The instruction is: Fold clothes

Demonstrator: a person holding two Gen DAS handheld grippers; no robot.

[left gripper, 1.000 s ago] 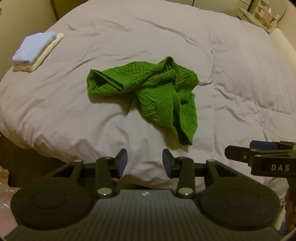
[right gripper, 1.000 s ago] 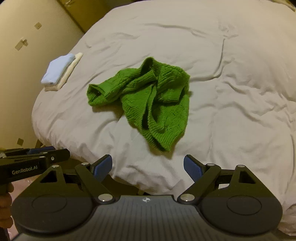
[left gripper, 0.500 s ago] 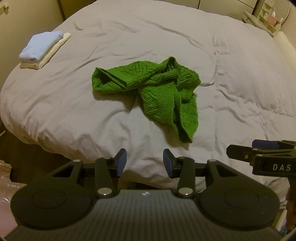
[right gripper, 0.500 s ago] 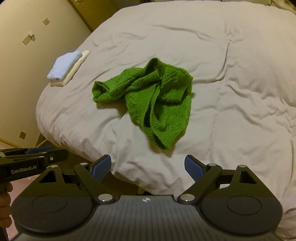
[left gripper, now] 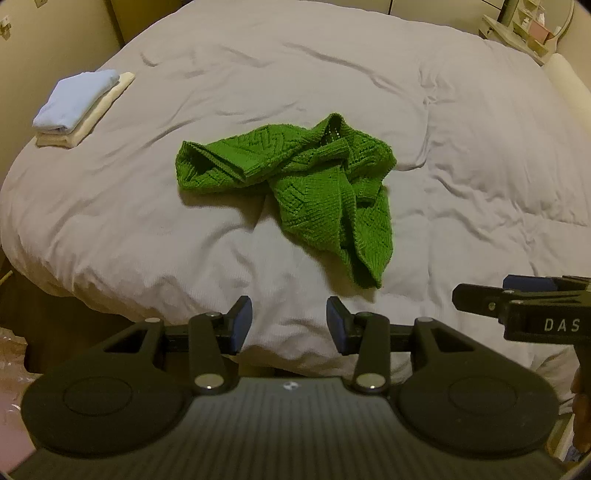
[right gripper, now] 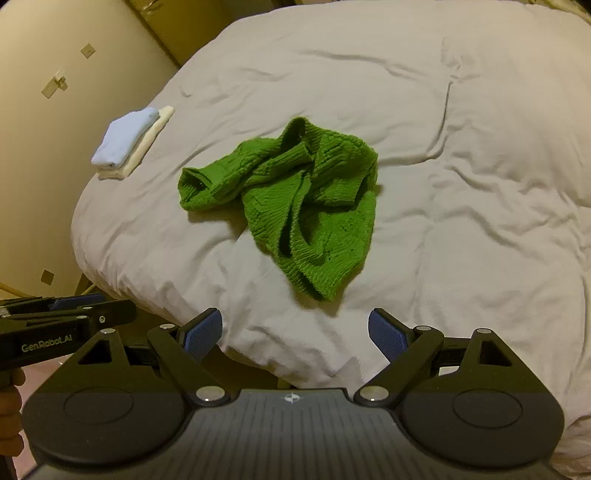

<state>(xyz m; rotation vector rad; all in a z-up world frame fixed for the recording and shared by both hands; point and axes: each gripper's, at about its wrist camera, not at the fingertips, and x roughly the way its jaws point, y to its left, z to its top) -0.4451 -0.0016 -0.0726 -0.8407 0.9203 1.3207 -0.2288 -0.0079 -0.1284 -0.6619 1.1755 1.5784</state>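
I hold a claw in each hand above the near edge of a wide bed covered with a wrinkled pale grey duvet [left gripper: 461, 122]. My left claw [left gripper: 289, 325], black with blue pads, has its jaws parted by a moderate gap and grips nothing; beneath it lies only the duvet's rounded near edge. My right claw [right gripper: 295, 334] is spread wider, its blue ribbed pads [right gripper: 386, 334] well apart, and it too is empty. Each claw shows in the other's view from the side: the right one at the right border of the left view, the left one at the left border of the right view, with fingers of my hand [right gripper: 11, 417] just visible under it.

The crumpled bright green knitted garment [left gripper: 299, 184] lies in a loose heap on the duvet, roughly midway across the bed and set back a little from the near edge, well apart from both claws. One bunched part reaches toward the bed's left side, its ribbed opening gaping; another part trails down toward the near edge and ends in a narrow tip.

Near the bed's left edge, well apart from the green heap, sits a folded light blue cloth [left gripper: 75, 99] stacked on a folded cream cloth [left gripper: 94, 116].

A pale shelf unit [left gripper: 524, 22] stands beyond the bed's far right corner.
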